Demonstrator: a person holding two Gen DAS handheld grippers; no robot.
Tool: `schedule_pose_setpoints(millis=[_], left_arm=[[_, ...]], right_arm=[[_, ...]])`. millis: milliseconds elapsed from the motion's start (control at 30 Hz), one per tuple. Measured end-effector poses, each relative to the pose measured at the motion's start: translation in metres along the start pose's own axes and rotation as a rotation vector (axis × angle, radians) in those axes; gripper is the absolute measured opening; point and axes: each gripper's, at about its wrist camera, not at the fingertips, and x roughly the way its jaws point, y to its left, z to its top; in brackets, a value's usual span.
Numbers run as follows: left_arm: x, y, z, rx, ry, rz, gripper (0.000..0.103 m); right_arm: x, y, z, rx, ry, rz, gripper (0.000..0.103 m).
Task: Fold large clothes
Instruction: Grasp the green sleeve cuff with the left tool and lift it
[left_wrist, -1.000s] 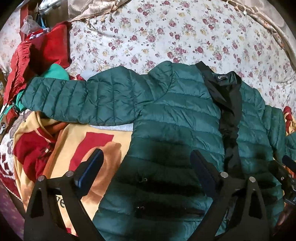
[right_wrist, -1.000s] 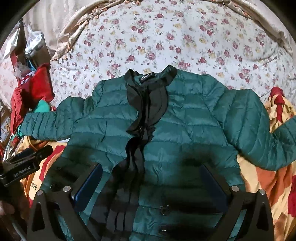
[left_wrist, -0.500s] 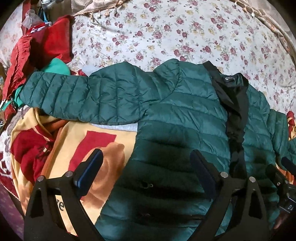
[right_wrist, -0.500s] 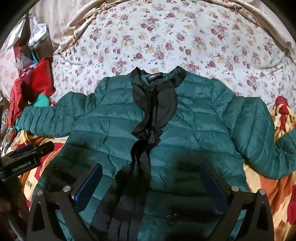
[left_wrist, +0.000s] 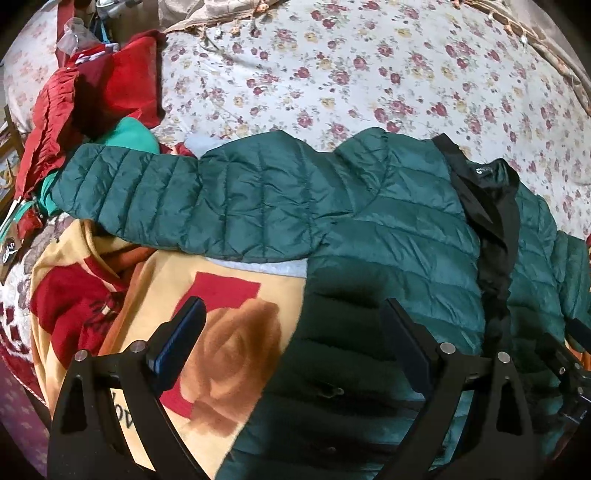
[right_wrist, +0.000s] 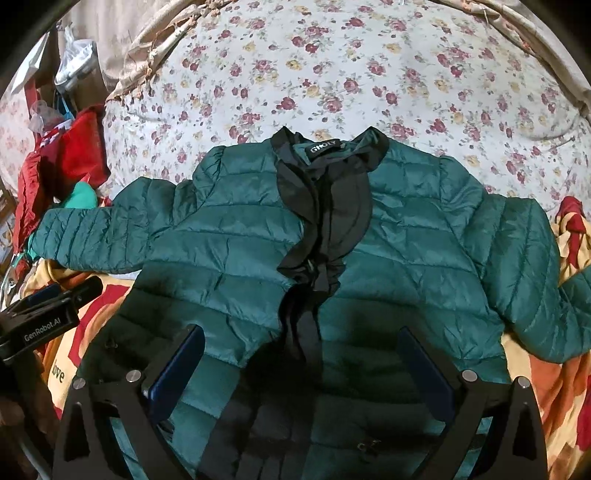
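A dark green quilted jacket (right_wrist: 406, 236) with black lining lies face up on the bed, front partly open, both sleeves spread outward. Its left sleeve (left_wrist: 177, 199) stretches toward the red clothes. My left gripper (left_wrist: 291, 325) hovers open over the jacket's lower left edge and the yellow blanket, holding nothing. My right gripper (right_wrist: 301, 354) is open above the jacket's lower front, nothing between its fingers. The left gripper (right_wrist: 48, 314) shows at the left edge of the right wrist view. The right sleeve (right_wrist: 528, 266) bends down over the blanket.
A floral bedsheet (left_wrist: 351, 74) covers the bed beyond the collar. A yellow blanket with red and brown print (left_wrist: 221, 332) lies under the jacket's lower part. Red clothes (left_wrist: 103, 88) and a teal garment (left_wrist: 133, 136) are piled at the left. A beige curtain (right_wrist: 155, 48) hangs behind.
Both grippers have drawn back toward the jacket's hem and lifted slightly, so the jacket sits lower in both views. The jacket itself has not moved.
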Motion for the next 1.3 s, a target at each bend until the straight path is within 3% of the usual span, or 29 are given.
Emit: schedule_pose_setpoints(millis=[900, 1300], left_arm=[[0.011, 0.053, 0.007, -0.063, -0.032, 0.069, 0.095], [0.028, 0.099, 0.034, -0.103, -0.054, 0.135, 0.095]], right_arm=[[0.020, 0.045, 0.014, -0.041, 0.013, -0.030, 0.103], [0.029, 0.062, 0.015, -0.052, 0.026, -0.006, 0.103]])
